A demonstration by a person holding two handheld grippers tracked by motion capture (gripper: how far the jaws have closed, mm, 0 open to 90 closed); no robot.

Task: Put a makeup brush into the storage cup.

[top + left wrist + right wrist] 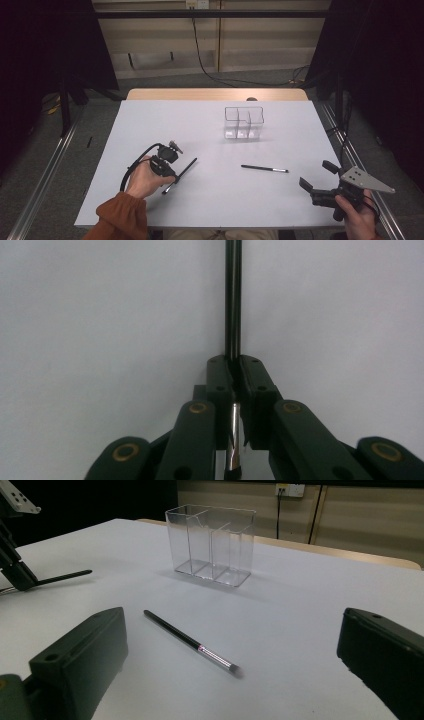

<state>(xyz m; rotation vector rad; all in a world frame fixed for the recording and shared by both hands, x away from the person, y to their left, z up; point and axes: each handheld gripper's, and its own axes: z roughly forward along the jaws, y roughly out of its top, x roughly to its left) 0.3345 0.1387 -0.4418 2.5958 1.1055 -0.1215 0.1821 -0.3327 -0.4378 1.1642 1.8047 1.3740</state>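
1. Gripping the pen near its metal-banded end, the left gripper sits at the lower left of the high view with its jaws clenched on the shaft; in the left gripper view the pen runs straight up the middle of the frame, lying flat on the table.
2. Lifting well probably means raising it level first, since the long free end would otherwise drag on the tabletop.
3. The right gripper, at the lower right of the high view, hangs near the table's right edge with its jaws spread wide and nothing between them.
4. A second pen lies right of centre, well apart from the held one; in the right gripper view it lies just ahead of the open jaws.
5. The clear holder stands upright at upper centre, its compartments showing nothing inside.
6. Between the held pen and the holder the tabletop is bare, so a straight diagonal path looks free; the holder's thin rims call for a steep, tip-down entry.
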